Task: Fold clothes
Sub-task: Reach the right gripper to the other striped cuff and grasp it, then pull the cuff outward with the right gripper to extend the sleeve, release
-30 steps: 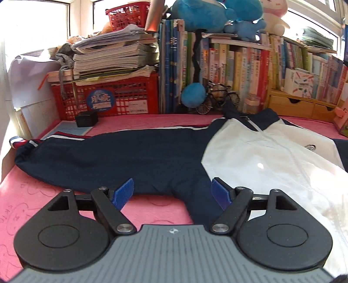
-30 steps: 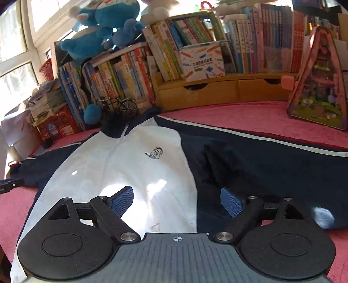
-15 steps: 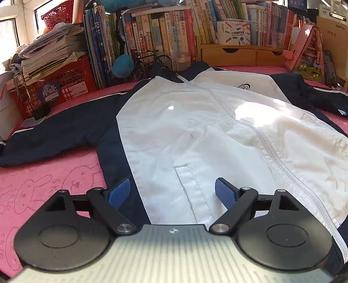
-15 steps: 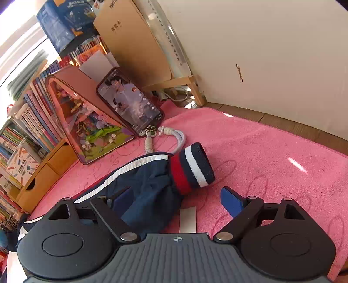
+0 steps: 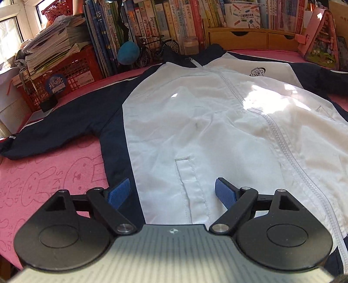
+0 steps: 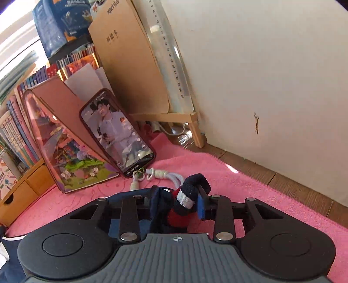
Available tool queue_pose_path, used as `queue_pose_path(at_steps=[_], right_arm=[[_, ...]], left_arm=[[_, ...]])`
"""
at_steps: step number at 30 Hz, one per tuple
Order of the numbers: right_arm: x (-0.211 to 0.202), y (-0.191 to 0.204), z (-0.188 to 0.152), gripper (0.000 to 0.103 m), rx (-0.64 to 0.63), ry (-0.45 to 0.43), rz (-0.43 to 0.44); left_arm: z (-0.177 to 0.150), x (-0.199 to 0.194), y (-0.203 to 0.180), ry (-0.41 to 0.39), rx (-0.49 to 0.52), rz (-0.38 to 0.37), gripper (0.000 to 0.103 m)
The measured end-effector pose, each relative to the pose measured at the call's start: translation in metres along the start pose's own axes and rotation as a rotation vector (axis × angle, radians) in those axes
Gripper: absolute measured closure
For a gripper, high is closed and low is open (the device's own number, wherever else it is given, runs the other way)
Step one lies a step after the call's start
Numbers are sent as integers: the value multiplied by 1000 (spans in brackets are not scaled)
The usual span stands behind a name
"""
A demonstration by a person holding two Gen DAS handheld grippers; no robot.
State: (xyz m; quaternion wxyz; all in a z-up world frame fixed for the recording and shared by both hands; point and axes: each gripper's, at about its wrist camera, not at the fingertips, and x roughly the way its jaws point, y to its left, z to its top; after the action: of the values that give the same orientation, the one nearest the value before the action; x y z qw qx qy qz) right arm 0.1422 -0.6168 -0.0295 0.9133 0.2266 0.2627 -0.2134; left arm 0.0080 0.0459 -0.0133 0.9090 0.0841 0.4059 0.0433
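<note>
Spread flat on the towel (image 5: 54, 174): the jacket (image 5: 195, 122), collar toward the books (image 5: 152, 19), one sleeve (image 5: 56, 128) reaching left toward the crate (image 5: 65, 71). Near the hem, over its pocket, the left gripper (image 5: 173, 191) (fingers wide apart). At the far right, clamped around the other cuff (image 6: 187, 200), the right gripper (image 6: 177, 205), just before the phone (image 6: 117, 130).

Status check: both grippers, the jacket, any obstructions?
Right gripper shut on striped sleeve cuff. Left gripper open over navy-and-white zip jacket, lying flat. Black phone and white cord close beyond cuff.
</note>
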Motion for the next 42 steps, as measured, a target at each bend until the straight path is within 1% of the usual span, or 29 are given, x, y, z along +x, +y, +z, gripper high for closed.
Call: queue_pose_path(at_steps=[3, 4, 5, 6, 7, 9, 10, 11, 12, 14, 16, 18, 22, 26, 27, 29, 30, 31, 32, 34, 36, 37, 38, 40, 42], right_arm=[[14, -1, 17, 74, -29, -53, -60], [19, -1, 23, 79, -46, -72, -89], [27, 2, 25, 88, -101, -95, -165], [35, 3, 25, 88, -157, -104, -216], [43, 3, 24, 88, -195, -91, -240], [50, 1, 18, 87, -204, -41, -252], [44, 3, 14, 86, -218, -39, -243], [39, 5, 10, 83, -231, -37, -233], [33, 8, 6, 76, -245, -34, -224], [23, 13, -2, 69, -271, -30, -205], [11, 18, -10, 67, -297, -25, -185], [-6, 25, -15, 62, -306, -15, -153], [-40, 43, -27, 60, -318, -7, -74], [-59, 61, -42, 58, -292, 62, 87], [-57, 64, -46, 58, -293, 80, 105], [-48, 69, -50, 58, -294, 103, 97], [-42, 71, -52, 60, -295, 110, 87], [-35, 71, -50, 60, -300, 96, 46], [-29, 71, -48, 61, -308, 80, -2], [-18, 71, -42, 60, -353, 42, -155], [-23, 70, -38, 61, -374, 41, -223], [-35, 67, -39, 61, -352, 41, -159], [-51, 65, -41, 60, -335, 46, -68], [-81, 66, -52, 54, -353, 73, 100], [-113, 72, -73, 43, -409, 99, 250]], left_arm=[[-1, -2, -2, 4, 22, 9, 14], [-2, -3, -2, 5, 28, 15, 14], [-4, -3, -3, 5, 34, 22, 13], [-5, -3, -3, 6, 36, 25, 13], [-5, -3, -3, 6, 33, 26, 13], [-7, -3, -1, 8, 20, 20, 13], [-7, -3, 0, 9, 13, 18, 13], [-8, -3, 2, 9, 10, 16, 13], [-8, -3, 3, 9, 8, 13, 13], [-9, -3, 5, 5, 7, 9, 13], [-10, -2, 6, 1, 3, 4, 13], [-11, -2, 6, -5, -4, -3, 13], [-15, -4, 7, -14, -16, -21, 13], [-20, -9, 10, -20, -18, -24, 13], [-21, -10, 10, -21, -19, -25, 13], [-24, -13, 12, -24, -21, -24, 13], [-26, -15, 13, -26, -23, -20, 13], [-27, -17, 15, -28, -23, -17, 13], [-29, -19, 16, -31, -23, -13, 13], [-32, -23, 19, -38, -23, -4, 13], [-37, -28, 23, -42, -29, 1, 13], [-39, -31, 25, -44, -33, 3, 12], [-41, -34, 27, -45, -37, 4, 12], [-44, -38, 31, -49, -43, 3, 12], [-47, -44, 33, -59, -46, -7, 12]])
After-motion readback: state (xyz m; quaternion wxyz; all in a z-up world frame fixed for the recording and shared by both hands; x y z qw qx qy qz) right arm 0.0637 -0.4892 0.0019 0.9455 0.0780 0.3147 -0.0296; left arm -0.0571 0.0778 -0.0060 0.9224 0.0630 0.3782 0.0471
